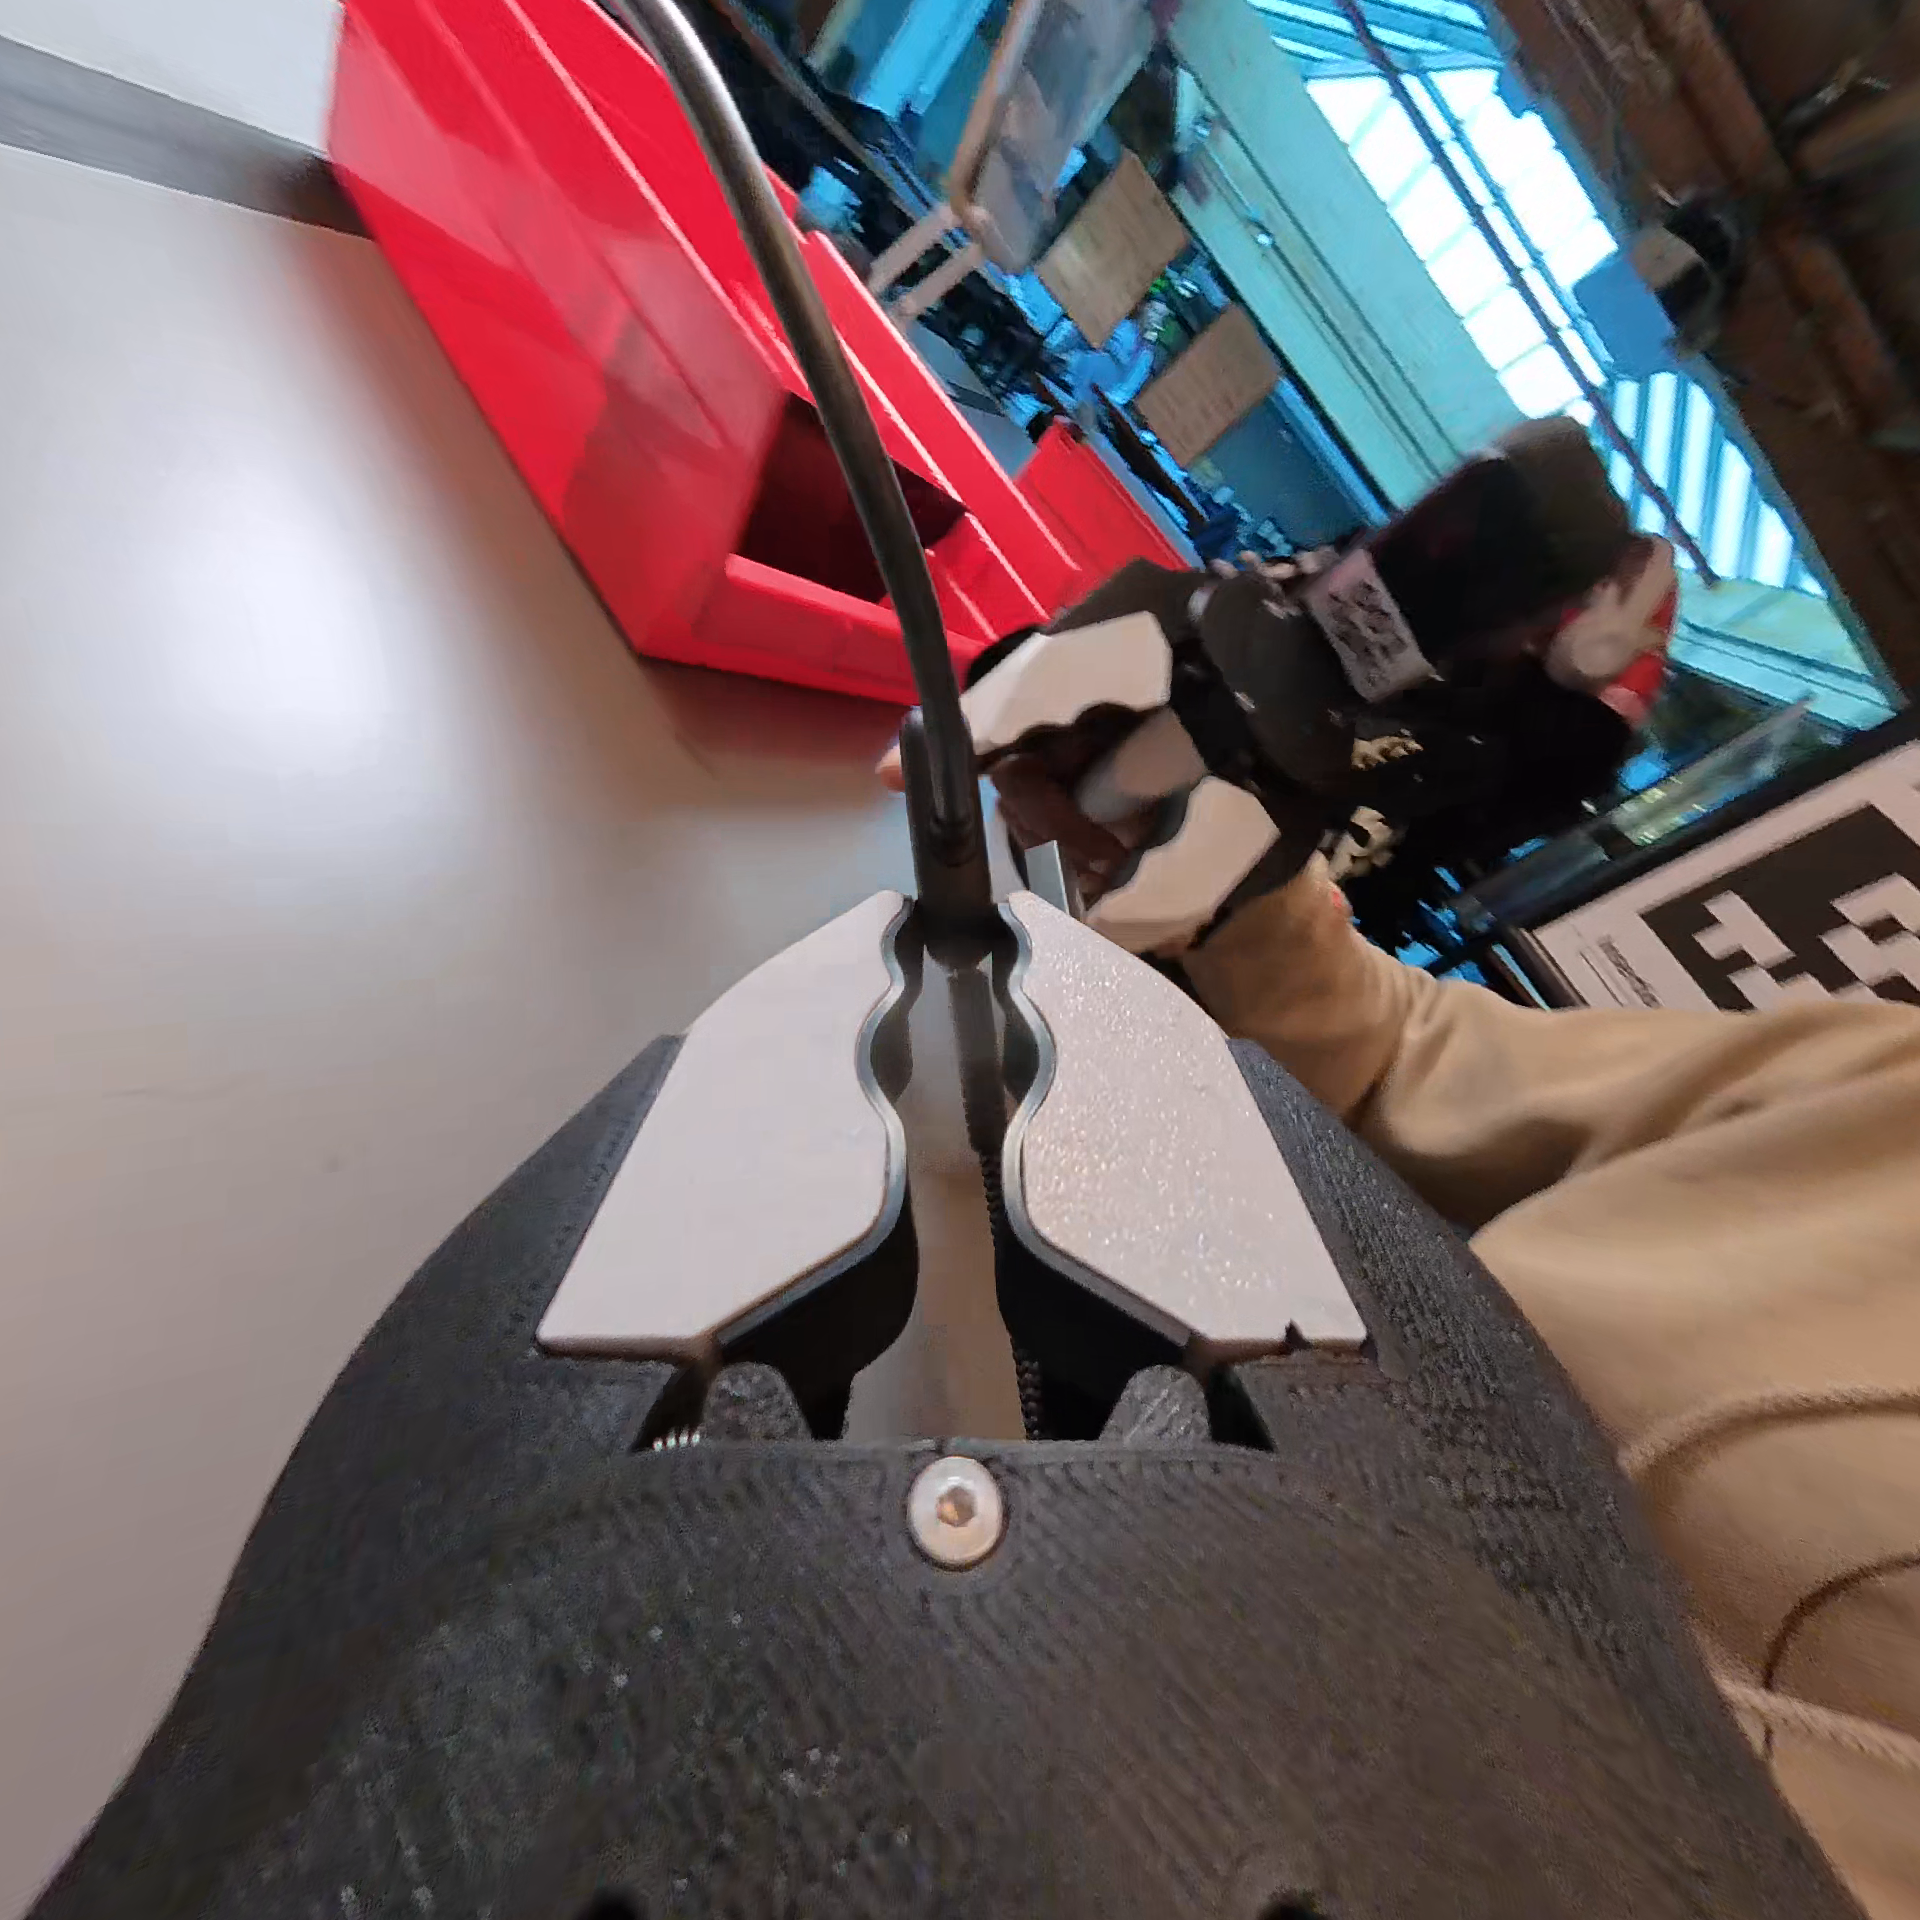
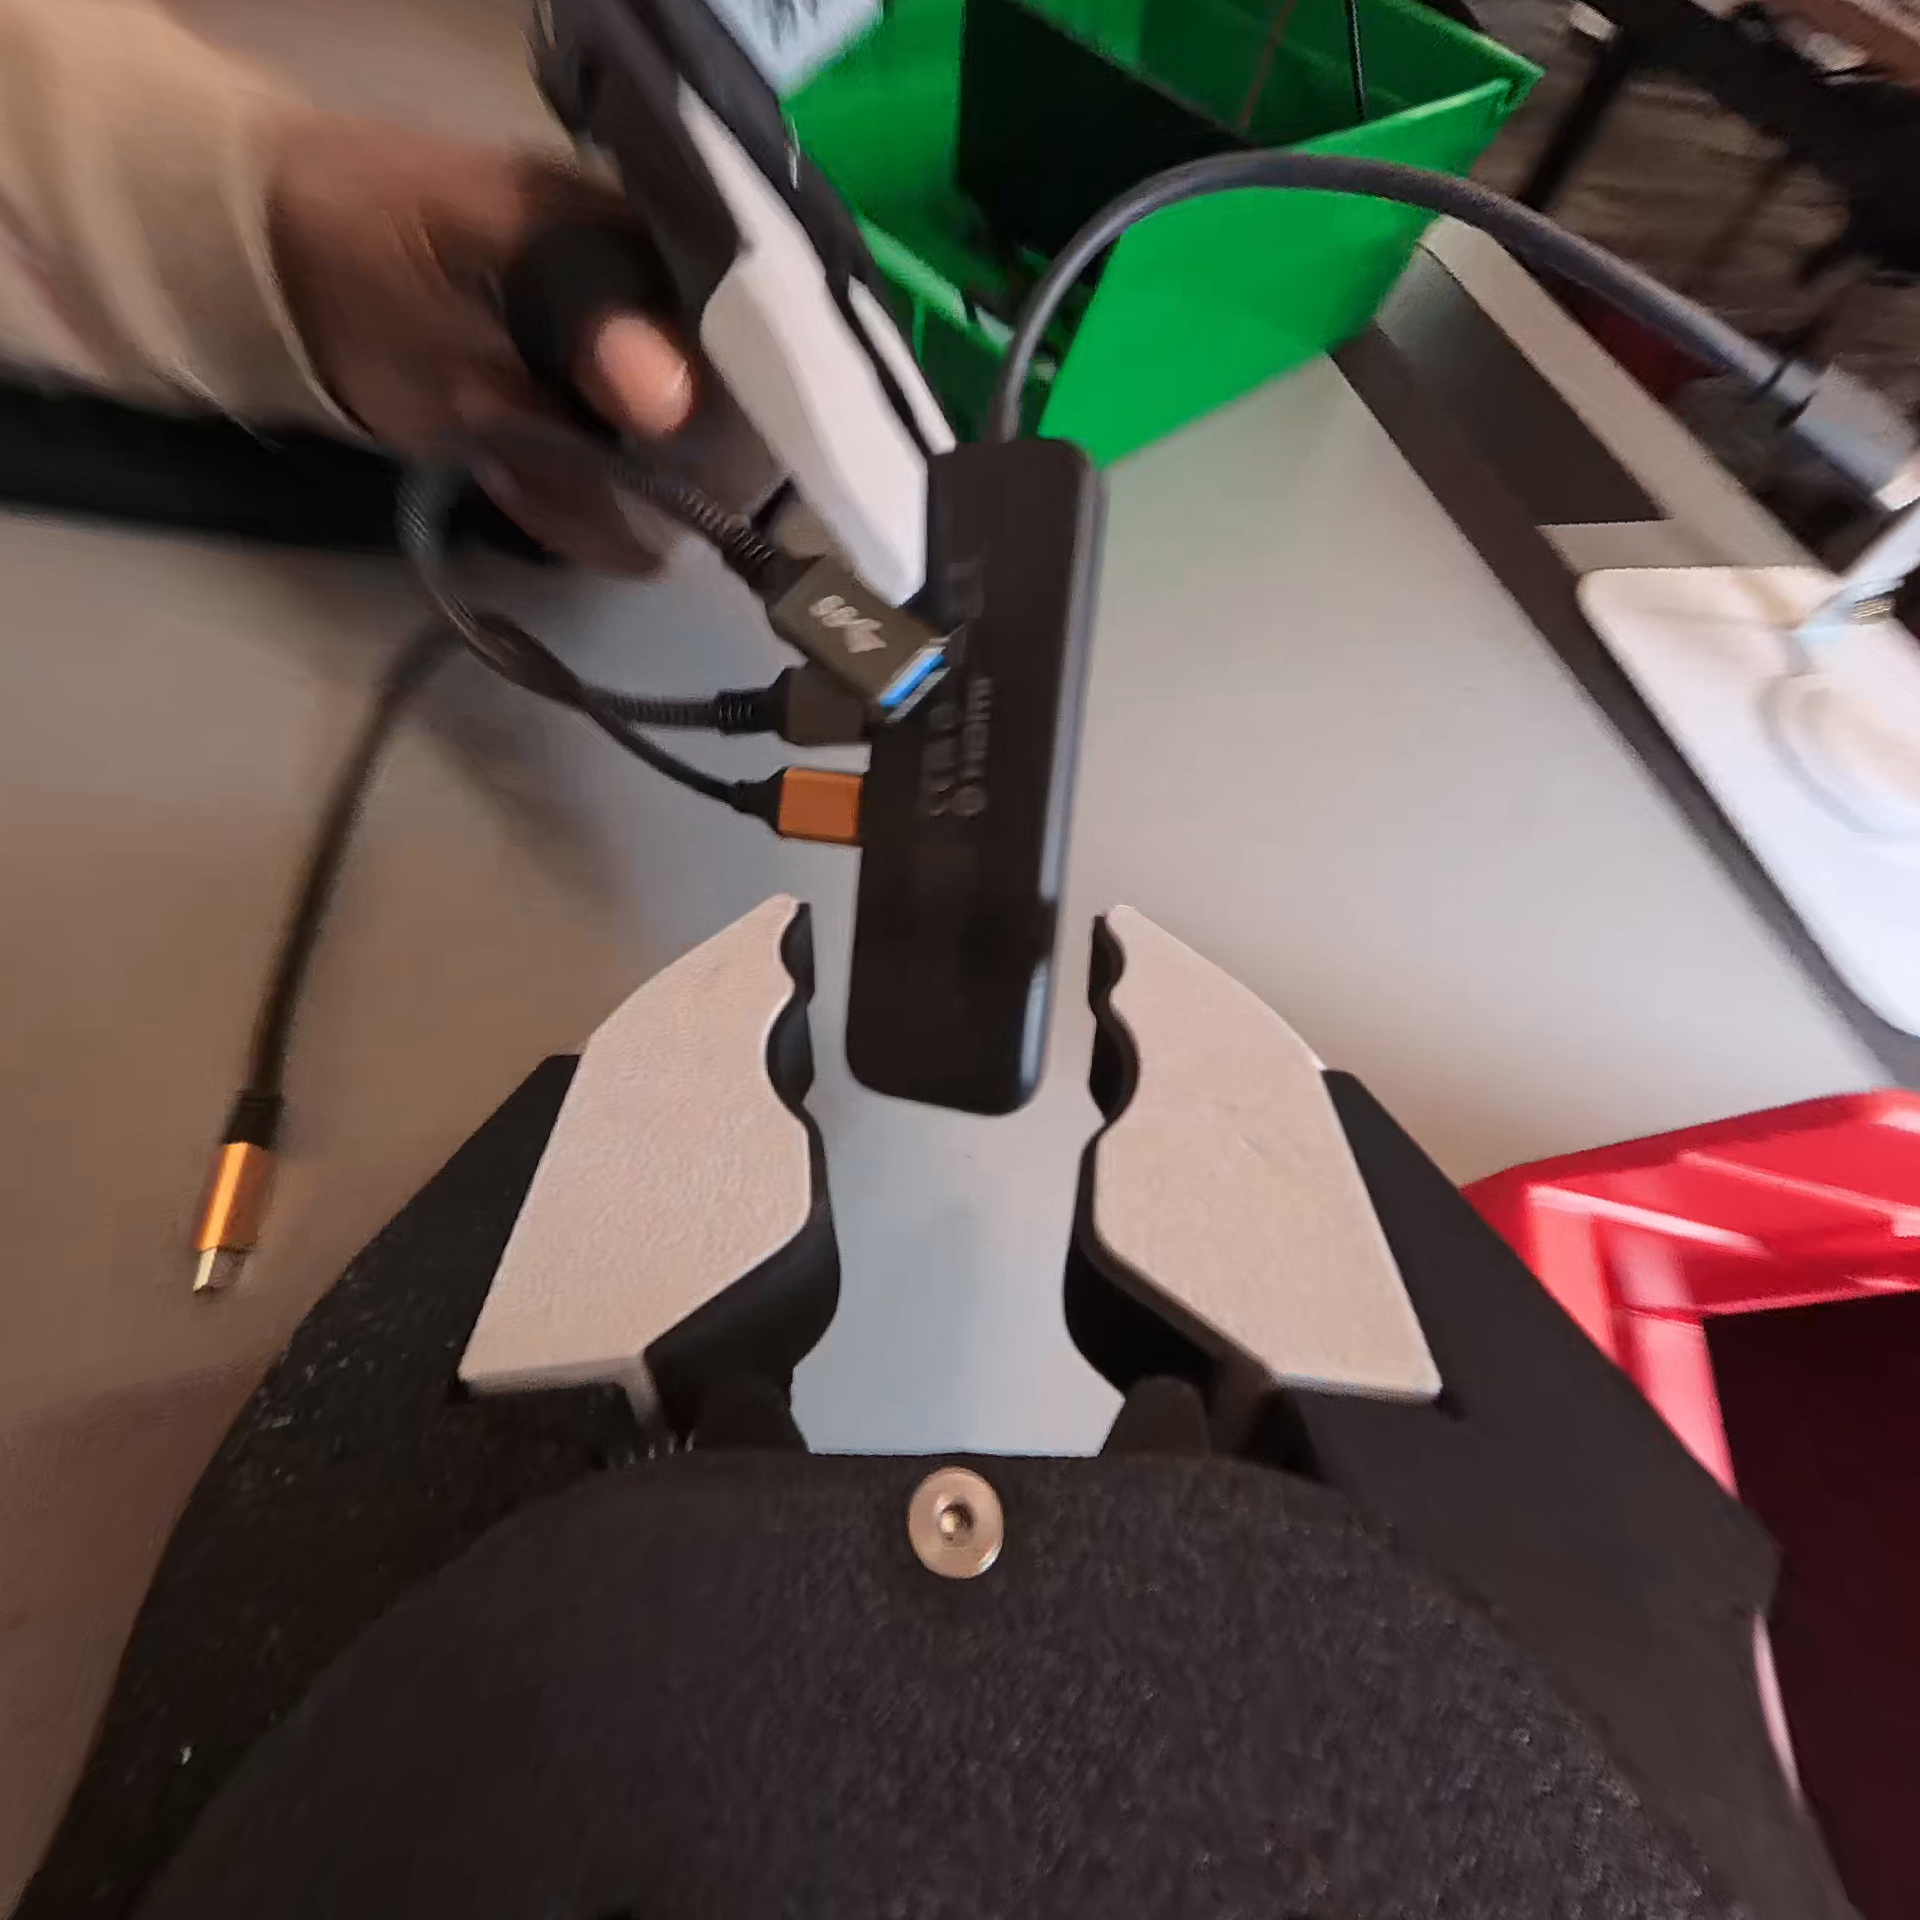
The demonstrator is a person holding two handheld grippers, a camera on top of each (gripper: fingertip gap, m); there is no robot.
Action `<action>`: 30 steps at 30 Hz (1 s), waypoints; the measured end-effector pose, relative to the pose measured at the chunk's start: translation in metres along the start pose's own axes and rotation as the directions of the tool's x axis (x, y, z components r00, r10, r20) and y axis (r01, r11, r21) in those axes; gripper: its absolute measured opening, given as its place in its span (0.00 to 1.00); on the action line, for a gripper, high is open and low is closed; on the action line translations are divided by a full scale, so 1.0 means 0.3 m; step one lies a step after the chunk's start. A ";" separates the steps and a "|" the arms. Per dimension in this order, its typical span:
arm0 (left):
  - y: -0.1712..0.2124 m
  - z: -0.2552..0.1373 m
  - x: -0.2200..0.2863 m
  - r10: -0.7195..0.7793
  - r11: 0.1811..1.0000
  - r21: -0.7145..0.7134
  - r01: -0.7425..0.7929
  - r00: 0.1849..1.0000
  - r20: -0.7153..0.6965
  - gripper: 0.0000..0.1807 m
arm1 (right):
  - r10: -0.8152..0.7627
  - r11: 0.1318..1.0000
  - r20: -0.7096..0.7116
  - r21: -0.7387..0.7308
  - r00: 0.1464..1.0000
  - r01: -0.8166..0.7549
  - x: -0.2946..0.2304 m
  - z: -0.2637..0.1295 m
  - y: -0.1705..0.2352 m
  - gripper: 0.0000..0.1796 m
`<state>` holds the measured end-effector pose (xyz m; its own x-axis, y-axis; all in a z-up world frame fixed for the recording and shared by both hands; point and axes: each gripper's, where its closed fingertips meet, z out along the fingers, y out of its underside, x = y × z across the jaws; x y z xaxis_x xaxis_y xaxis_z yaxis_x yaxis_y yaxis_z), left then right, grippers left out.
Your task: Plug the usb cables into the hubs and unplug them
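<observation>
While L gripper [image 1: 954, 935] pinches a grey USB plug [image 2: 862, 636] at the black hub [image 2: 971, 769], R gripper [image 2: 948, 961] straddles it.
R fingers spread, not touching hub; orange plug [image 2: 821, 805] seated in hub's side.

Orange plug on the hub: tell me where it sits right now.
In the right wrist view the orange plug sits in the left side of the black hub, nearest the right gripper, just below a black plug.
</observation>
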<state>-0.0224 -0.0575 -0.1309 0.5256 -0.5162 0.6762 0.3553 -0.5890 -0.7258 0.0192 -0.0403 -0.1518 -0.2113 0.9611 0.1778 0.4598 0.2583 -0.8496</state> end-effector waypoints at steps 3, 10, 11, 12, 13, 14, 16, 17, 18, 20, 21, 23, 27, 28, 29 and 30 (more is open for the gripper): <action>-0.008 -0.004 -0.011 -0.014 1.000 0.017 0.014 1.000 0.023 0.07 | -0.164 0.983 -0.159 -0.108 0.974 0.148 0.017 0.040 0.006 0.30; -0.008 0.002 0.015 0.058 0.998 0.013 -0.058 0.997 0.044 0.07 | -0.319 0.939 -0.284 -0.221 0.904 0.261 0.036 0.061 0.005 0.26; -0.015 -0.001 0.031 0.086 0.996 0.014 -0.086 0.996 0.031 0.07 | -0.299 0.948 -0.276 -0.196 0.914 0.251 0.036 0.050 -0.010 0.26; -0.025 -0.005 0.049 0.117 0.993 0.016 -0.118 0.993 0.018 0.08 | -0.271 0.957 -0.265 -0.173 0.925 0.231 0.036 0.039 -0.024 0.25; -0.039 -0.012 0.067 0.153 0.988 0.029 -0.154 0.988 0.007 0.10 | -0.244 0.966 -0.261 -0.149 0.934 0.210 0.042 0.023 -0.039 0.25; -0.055 -0.021 0.083 0.190 0.981 0.046 -0.190 0.982 0.001 0.12 | -0.217 0.973 -0.256 -0.129 0.942 0.190 0.051 0.004 -0.054 0.25; -0.087 -0.046 0.096 0.248 0.965 0.081 -0.248 0.969 0.018 0.14 | -0.173 0.983 -0.252 -0.099 0.952 0.153 0.078 -0.046 -0.085 0.25; -0.109 -0.063 0.096 0.271 0.956 0.109 -0.273 0.962 0.038 0.15 | -0.164 0.985 -0.257 -0.097 0.952 0.143 0.097 -0.079 -0.102 0.25; -0.132 -0.082 0.095 0.286 0.946 0.140 -0.292 0.956 0.059 0.15 | -0.161 0.985 -0.267 -0.099 0.950 0.139 0.119 -0.115 -0.121 0.25; -0.177 -0.122 0.091 0.292 0.930 0.204 -0.304 0.952 0.090 0.16 | -0.157 0.986 -0.291 -0.102 0.944 0.132 0.167 -0.200 -0.166 0.25; -0.197 -0.141 0.088 0.288 0.924 0.232 -0.305 0.952 0.103 0.16 | -0.165 0.983 -0.311 -0.127 0.936 0.131 0.198 -0.243 -0.180 0.25; -0.223 -0.171 0.082 0.288 0.910 0.271 -0.313 0.949 0.127 0.16 | -0.177 0.979 -0.342 -0.160 0.923 0.128 0.256 -0.328 -0.211 0.25; -0.229 -0.180 0.086 0.305 0.902 0.276 -0.332 0.942 0.137 0.16 | -0.216 0.959 -0.417 -0.263 0.883 0.111 0.391 -0.484 -0.256 0.25; -0.225 -0.176 0.089 0.312 0.901 0.270 -0.339 0.940 0.138 0.16 | -0.226 0.952 -0.437 -0.290 0.871 0.101 0.429 -0.519 -0.262 0.25; -0.220 -0.172 0.090 0.321 0.900 0.262 -0.348 0.937 0.140 0.16 | -0.227 0.947 -0.456 -0.309 0.861 0.086 0.467 -0.552 -0.268 0.25; -0.216 -0.167 0.091 0.331 0.899 0.253 -0.357 0.933 0.142 0.16 | -0.225 0.944 -0.474 -0.323 0.851 0.070 0.505 -0.583 -0.274 0.25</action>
<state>-0.0698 -0.0647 -0.0590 0.7174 -0.5883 0.3731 0.3277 -0.1877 -0.9260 0.1004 0.1012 0.0319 0.1252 0.8064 0.5780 0.6975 0.3428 -0.6293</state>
